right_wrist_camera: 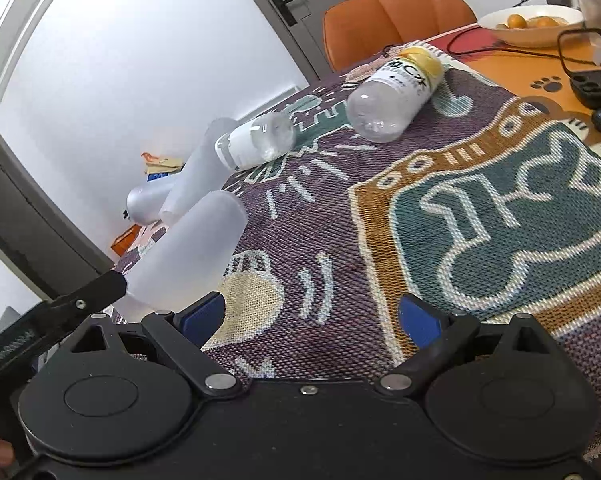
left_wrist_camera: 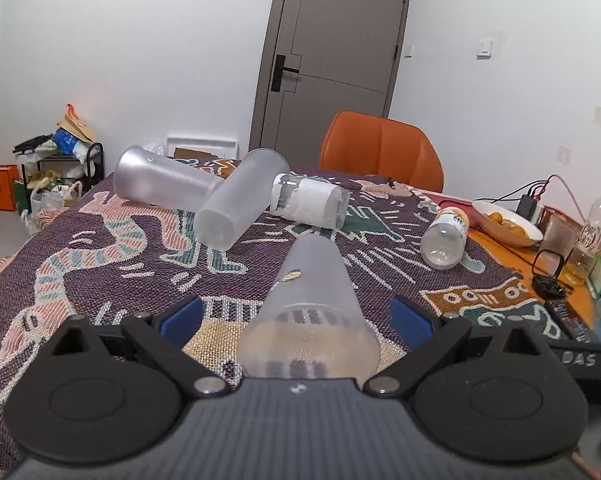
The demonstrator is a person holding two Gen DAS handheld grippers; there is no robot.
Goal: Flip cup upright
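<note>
A frosted plastic cup (left_wrist_camera: pixel 312 300) lies on its side on the patterned tablecloth, mouth toward my left gripper (left_wrist_camera: pixel 296 320), base pointing away. The gripper's blue-padded jaws stand wide open on either side of the cup's mouth, not touching it. The same cup (right_wrist_camera: pixel 188 252) shows at the left of the right wrist view, with the left gripper's black finger (right_wrist_camera: pixel 88 292) beside it. My right gripper (right_wrist_camera: pixel 310 316) is open and empty above the cloth, right of the cup. Two more frosted cups (left_wrist_camera: pixel 236 200) (left_wrist_camera: pixel 160 180) lie on their sides farther back.
Two clear bottles (left_wrist_camera: pixel 308 200) (left_wrist_camera: pixel 446 238) lie on the cloth (left_wrist_camera: pixel 100 248). An orange chair (left_wrist_camera: pixel 380 148) stands behind the table. At the right are a bowl of fruit (left_wrist_camera: pixel 506 222), cables, an upright bottle (left_wrist_camera: pixel 592 232), glasses and a remote.
</note>
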